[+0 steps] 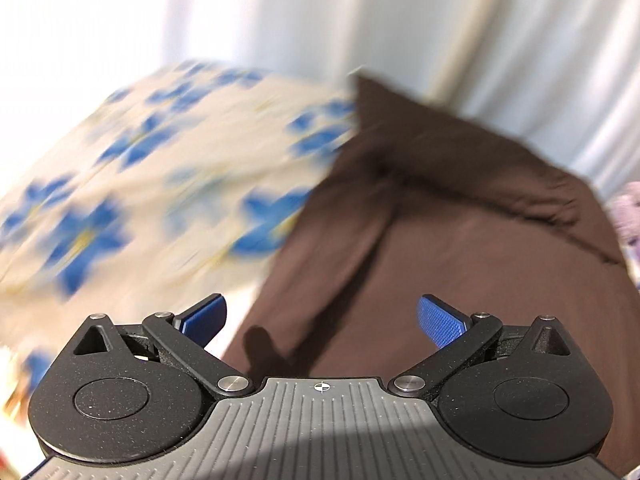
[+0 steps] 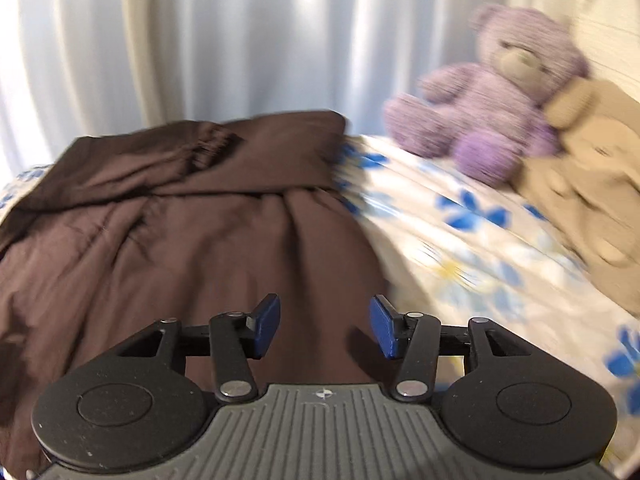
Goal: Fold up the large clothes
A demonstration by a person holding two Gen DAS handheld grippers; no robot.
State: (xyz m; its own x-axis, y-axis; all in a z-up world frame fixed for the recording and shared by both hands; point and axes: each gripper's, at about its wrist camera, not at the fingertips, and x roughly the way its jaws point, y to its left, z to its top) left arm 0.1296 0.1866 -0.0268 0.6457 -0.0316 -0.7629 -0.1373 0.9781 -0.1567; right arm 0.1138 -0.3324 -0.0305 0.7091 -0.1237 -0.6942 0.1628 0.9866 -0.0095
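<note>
Between the blue fingers (image 1: 204,318) of the left gripper (image 1: 322,320), spread wide, there is nothing but the brown garment (image 1: 440,248) lying beyond them, untouched. The right gripper (image 2: 325,326) stands about half open, also gripping nothing, above the same brown cloth (image 2: 180,240). The garment lies rumpled on a bed sheet (image 1: 140,184) printed with blue flowers; its near end is cut off by both gripper bodies, so its full shape cannot be made out. Motion blur smears the sheet. A purple teddy bear (image 2: 492,100) and a beige soft toy (image 2: 592,168) sit blurred at the right, before pale curtains (image 2: 200,40).
</note>
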